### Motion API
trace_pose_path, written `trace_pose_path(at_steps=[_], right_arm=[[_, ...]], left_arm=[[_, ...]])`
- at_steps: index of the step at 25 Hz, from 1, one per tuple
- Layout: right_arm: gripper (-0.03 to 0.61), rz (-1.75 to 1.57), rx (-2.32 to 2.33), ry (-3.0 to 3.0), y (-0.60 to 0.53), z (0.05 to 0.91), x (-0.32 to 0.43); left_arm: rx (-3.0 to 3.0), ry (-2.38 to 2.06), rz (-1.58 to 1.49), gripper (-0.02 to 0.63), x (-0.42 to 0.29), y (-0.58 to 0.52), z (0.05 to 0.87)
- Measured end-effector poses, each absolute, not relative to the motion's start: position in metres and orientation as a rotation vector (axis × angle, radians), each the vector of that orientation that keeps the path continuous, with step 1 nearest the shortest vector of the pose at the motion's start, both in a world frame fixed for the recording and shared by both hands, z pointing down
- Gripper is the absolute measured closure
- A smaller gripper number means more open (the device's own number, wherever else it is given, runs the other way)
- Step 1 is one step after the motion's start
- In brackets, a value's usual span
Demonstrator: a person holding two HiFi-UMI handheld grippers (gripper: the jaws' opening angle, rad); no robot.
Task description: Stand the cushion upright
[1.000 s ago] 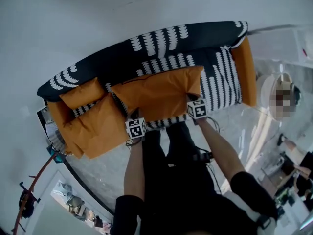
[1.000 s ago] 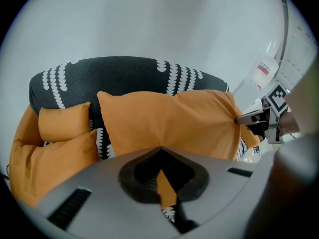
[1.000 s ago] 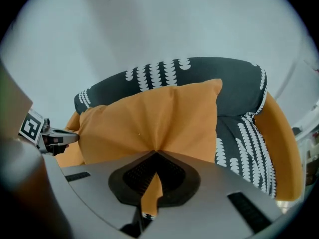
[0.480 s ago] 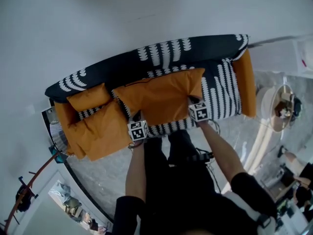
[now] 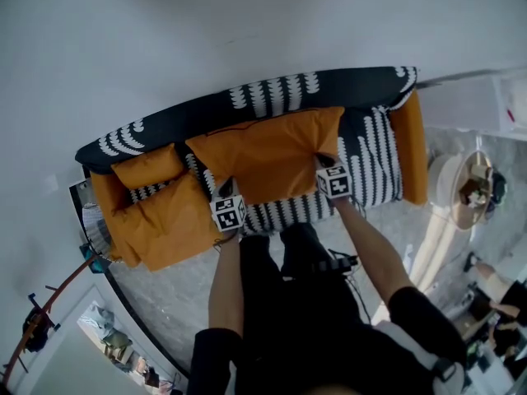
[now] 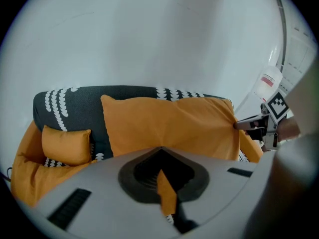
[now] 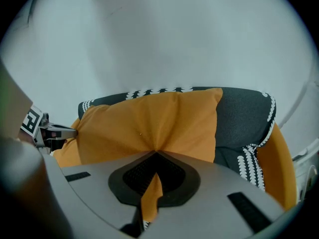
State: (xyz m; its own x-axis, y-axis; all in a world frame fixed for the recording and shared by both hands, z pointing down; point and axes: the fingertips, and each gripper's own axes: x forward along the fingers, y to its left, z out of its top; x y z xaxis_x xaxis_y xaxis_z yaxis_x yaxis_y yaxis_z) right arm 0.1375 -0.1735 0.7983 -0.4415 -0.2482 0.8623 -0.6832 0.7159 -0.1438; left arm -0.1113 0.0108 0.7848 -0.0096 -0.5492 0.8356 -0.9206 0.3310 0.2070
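Sofa backrest [image 5: 272, 93] just behind the large cushion [image 5: 263, 155], smaller cushions [image 5: 160, 212] at its left, bare seat [image 5: 375, 155] at its right.

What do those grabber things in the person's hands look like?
The left gripper and right gripper are pale grey with dark padded jaws. Each carries a white cube with black square markers. The person's sleeves are black.

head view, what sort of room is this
Most likely a living room or lounge corner: a black-and-white patterned sofa stands against a plain white wall, with a large orange cushion and a smaller orange cushion on it.
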Motion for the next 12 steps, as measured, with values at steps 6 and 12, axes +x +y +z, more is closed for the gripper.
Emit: trace_pose_path(at_steps=[6, 12], right_arm=[[0.580, 0.601, 0.736, -2.049, -0.206, 0.793, 0.126], [0.580, 0.591, 0.742, -2.073, -0.230, 0.783, 0.114]], left_arm=[[1.368, -1.726, 0.500, 0.618, -0.124, -0.024, 0.773], [1.386, -1.759, 0.496, 0.620, -0.138, -0.053, 0.765]])
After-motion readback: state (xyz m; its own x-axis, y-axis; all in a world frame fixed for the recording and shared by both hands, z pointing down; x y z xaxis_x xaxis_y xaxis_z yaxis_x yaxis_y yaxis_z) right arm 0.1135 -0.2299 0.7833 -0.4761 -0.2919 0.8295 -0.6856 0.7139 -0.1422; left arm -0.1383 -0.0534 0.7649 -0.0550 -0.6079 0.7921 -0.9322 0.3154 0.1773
